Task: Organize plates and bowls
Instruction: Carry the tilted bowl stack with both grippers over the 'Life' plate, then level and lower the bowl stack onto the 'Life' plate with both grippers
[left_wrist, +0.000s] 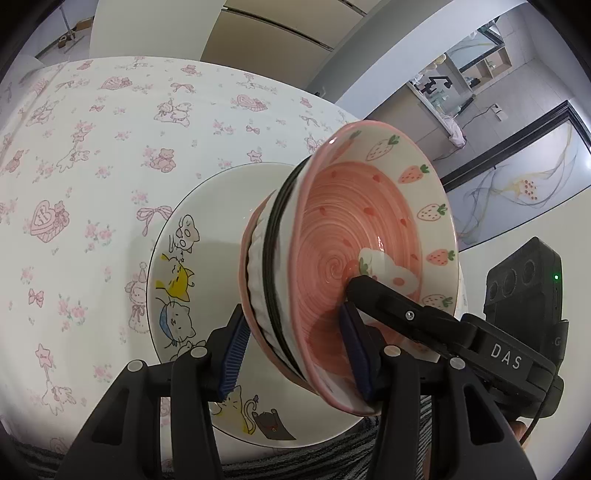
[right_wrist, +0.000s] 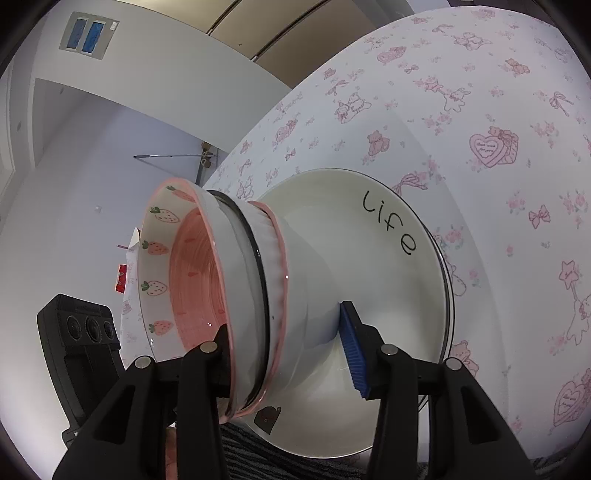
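Left wrist view: both grippers, left (left_wrist: 295, 347) and right (right_wrist: 284, 350), clench the stacked pink strawberry ceramic bowls (left_wrist: 354, 258); lower them level onto the round white cat plate (left_wrist: 173, 258) at six o'clock.

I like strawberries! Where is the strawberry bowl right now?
The strawberry bowl tops the stack of bowls standing on the cat plate, centre in both views, gripped between both hand-held grippers.

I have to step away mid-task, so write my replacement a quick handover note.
Left gripper: shut on the stack of nested bowls, one finger inside the strawberry bowl on top.
Right gripper: shut on the same stack from the opposite side.
The stack is over the cat plate on the floral tablecloth; contact with the plate is unclear.
Done: bowls nested.
Left: confirm the stack sits on the plate, then release.
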